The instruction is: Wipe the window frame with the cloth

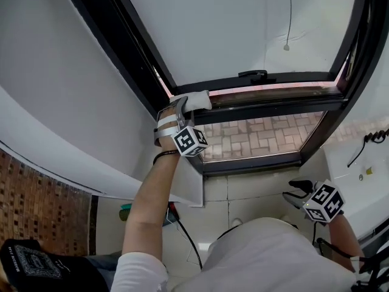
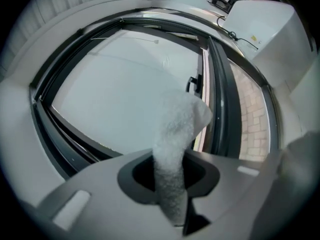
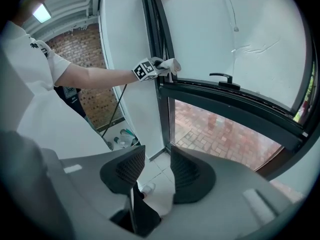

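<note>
Head view: we see the left gripper [image 1: 184,107] raised to the dark window frame [image 1: 267,109]. Its jaws grasp the white cloth [image 1: 194,100], which lies against the left end of the frame's middle rail, near the corner. The handle [image 1: 254,75] sits further right on the sash.

Left gripper view, close up: fluffy cloth pinched between the jaws and standing up past them.

The right gripper [image 1: 296,193] hangs low, well apart from the frame. Only its own view tells us its jaws are released, with floor tiles showing through the gap. That view also gives us a side look at the outstretched arm [image 3: 95,76] and at the brick paving [image 3: 220,134] through the lower pane.
</note>
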Demonstrator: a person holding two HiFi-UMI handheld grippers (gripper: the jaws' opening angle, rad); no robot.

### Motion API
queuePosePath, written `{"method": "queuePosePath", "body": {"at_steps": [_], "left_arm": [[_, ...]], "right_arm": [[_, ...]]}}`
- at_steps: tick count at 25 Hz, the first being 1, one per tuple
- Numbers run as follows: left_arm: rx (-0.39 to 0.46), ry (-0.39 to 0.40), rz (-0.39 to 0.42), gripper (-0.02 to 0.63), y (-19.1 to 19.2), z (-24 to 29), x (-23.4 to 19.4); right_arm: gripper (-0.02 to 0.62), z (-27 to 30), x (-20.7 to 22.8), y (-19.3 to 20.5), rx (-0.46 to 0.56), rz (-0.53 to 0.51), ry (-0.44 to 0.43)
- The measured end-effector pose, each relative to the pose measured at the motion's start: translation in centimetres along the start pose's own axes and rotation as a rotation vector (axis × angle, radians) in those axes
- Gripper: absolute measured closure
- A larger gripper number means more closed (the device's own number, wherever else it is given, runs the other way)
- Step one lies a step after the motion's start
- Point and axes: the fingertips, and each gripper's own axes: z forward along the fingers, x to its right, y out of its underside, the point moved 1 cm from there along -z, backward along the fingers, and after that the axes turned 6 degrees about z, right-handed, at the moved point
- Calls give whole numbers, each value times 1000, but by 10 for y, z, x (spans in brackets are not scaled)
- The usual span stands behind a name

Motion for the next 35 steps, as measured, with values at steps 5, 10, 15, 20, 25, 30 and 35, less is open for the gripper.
{"method": "queuePosePath", "body": {"at_steps": [5, 10, 15, 20, 25, 30, 35], "left_arm": [[-46, 68, -22, 509, 18, 23, 38], [-63, 153, -17, 509, 32, 33, 60], [-39, 218, -98, 512, 36, 32, 73], [-15, 292, -181, 512, 32, 19, 90], [-1, 345, -205, 512, 33, 3, 100], [-4, 414, -184, 514, 28, -18, 118], [-19, 420, -146, 514, 15, -36, 127]], "right_arm": [[433, -8, 2, 2, -16, 9, 33], [433, -16, 10, 3, -23, 33, 68], [433, -8, 5, 0, -22, 43, 48], [433, -3, 3, -5, -23, 36, 28], [433, 1, -2, -4, -20, 32, 4], [433, 2, 0, 1, -21, 38, -17], [433, 2, 6, 4, -12, 39, -31]]}}
